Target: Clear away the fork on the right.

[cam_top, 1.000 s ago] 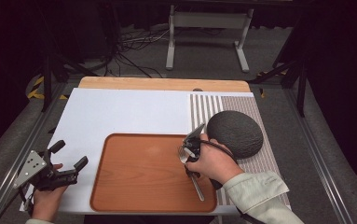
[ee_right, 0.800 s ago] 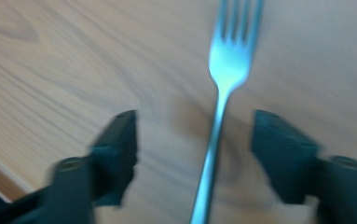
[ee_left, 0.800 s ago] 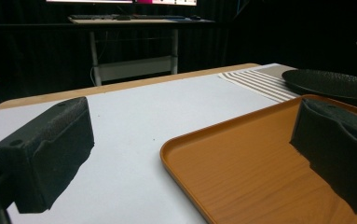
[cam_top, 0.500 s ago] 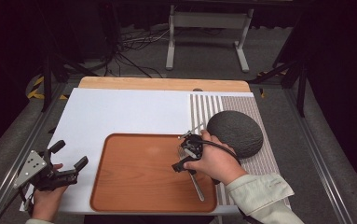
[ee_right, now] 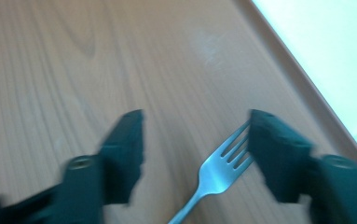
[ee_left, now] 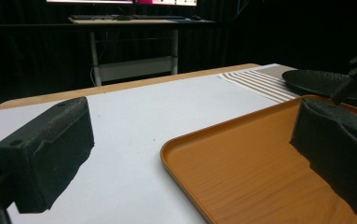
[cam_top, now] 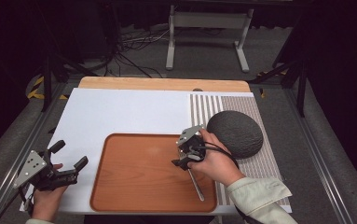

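Right gripper view is showing the right gripper (ee_right: 192, 144), fingers spread, hovering over a fork (ee_right: 216, 172) lying on the tray (ee_right: 50, 70); left gripper (cam_top: 69, 156), fingers spread, is idling at 8 o'clock.

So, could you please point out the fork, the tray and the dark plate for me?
fork (ee_right: 218, 170), right gripper view, on the neck just below its prongs.
tray (cam_top: 139, 177), high view, on its bare wooden floor.
dark plate (cam_top: 236, 133), high view, on its middle.
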A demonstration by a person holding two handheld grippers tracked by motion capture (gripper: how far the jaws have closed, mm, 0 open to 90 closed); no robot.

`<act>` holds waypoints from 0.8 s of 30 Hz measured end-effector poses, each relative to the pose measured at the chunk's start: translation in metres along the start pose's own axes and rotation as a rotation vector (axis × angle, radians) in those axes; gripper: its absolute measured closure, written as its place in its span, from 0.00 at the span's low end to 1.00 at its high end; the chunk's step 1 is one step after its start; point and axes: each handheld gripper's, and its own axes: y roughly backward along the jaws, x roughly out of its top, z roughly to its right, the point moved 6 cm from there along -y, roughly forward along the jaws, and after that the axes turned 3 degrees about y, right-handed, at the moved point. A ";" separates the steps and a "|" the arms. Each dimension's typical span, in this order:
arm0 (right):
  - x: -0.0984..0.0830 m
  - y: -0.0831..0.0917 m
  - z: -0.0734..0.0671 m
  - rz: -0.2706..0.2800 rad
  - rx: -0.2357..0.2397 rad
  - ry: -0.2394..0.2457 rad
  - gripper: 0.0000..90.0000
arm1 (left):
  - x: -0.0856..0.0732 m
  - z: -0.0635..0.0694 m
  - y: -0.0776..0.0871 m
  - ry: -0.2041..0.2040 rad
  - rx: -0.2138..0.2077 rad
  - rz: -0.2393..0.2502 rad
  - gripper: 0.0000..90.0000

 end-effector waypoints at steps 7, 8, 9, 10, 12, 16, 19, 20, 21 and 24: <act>-0.006 -0.009 0.001 -0.045 0.032 0.157 0.88 | -0.001 0.000 0.000 -0.001 -0.001 -0.002 0.00; -0.007 -0.010 0.001 -0.051 0.041 0.170 0.93 | 0.000 0.000 0.000 -0.001 -0.001 -0.001 0.00; -0.008 -0.012 0.001 -0.060 0.049 0.187 0.96 | 0.000 0.000 0.000 -0.001 -0.001 -0.001 0.00; -0.008 -0.012 0.001 -0.060 0.049 0.187 0.96 | 0.000 0.000 0.000 -0.001 -0.001 -0.001 0.00; -0.011 -0.017 -0.001 -0.081 0.067 0.204 1.00 | -0.001 0.000 0.000 -0.002 -0.001 -0.002 0.00; -0.013 -0.021 -0.003 -0.103 0.081 0.208 1.00 | -0.001 0.000 0.000 -0.002 -0.001 -0.002 0.00; -0.015 -0.021 -0.003 -0.116 0.094 0.203 1.00 | 0.000 -0.001 0.000 -0.001 0.001 -0.001 0.00; -0.015 -0.022 -0.002 -0.114 0.090 0.210 1.00 | 0.000 -0.001 0.000 -0.001 0.000 -0.001 0.00; -0.017 -0.023 -0.003 -0.131 0.099 0.197 1.00 | 0.000 -0.001 0.000 -0.001 0.001 -0.001 0.00; -0.018 -0.024 -0.002 -0.135 0.094 0.203 1.00 | 0.000 -0.001 0.000 -0.002 0.000 -0.001 0.00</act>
